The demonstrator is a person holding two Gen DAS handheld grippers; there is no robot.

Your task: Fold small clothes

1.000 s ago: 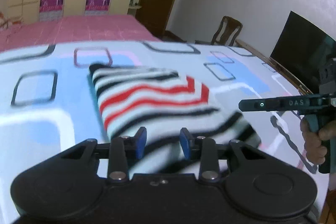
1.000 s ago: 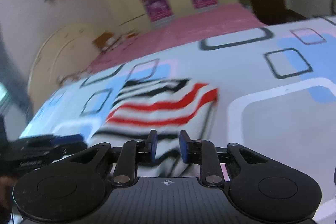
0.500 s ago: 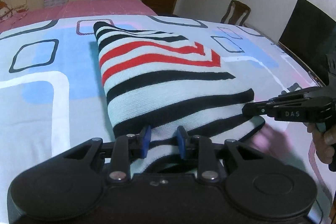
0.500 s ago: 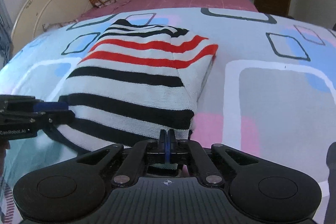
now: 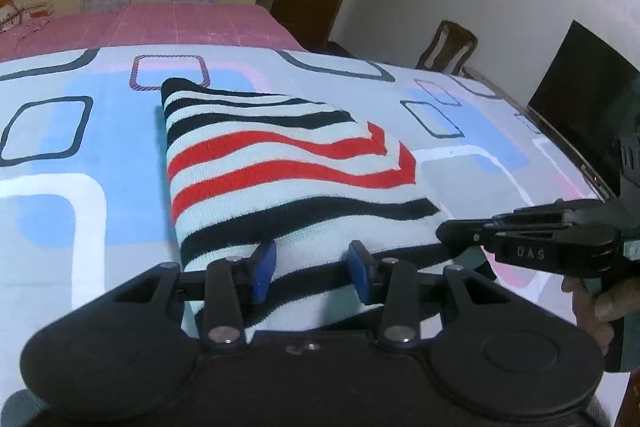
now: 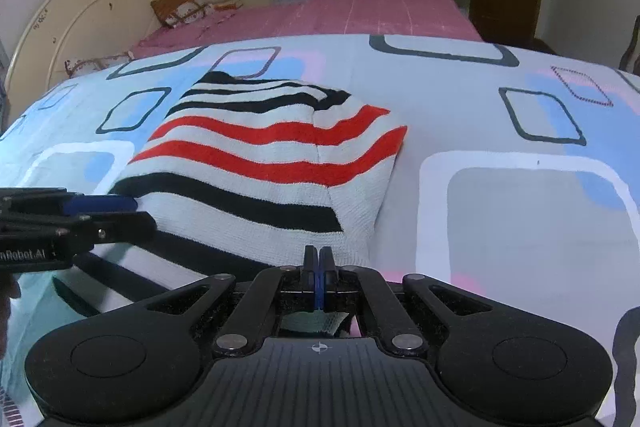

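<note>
Striped garment (image 5: 280, 167) lay folded on the bed (image 5: 60, 155), left gripper (image 5: 308, 271) opening over its near hem, right gripper (image 6: 319, 279) clenched, seemingly pinching that hem; a fold being set down, next letting go.

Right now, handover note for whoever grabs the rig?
Left claw: jaws opening, near hem of the striped sweater lies between them, not pinched.
Right claw: shut at the sweater's near right corner; whether it pinches fabric I cannot tell.
Sweater lies folded on the patterned sheet, red stripes on top.
Done: at least one fold.
Left: probably check the right claw's grip, then any further fold.
</note>
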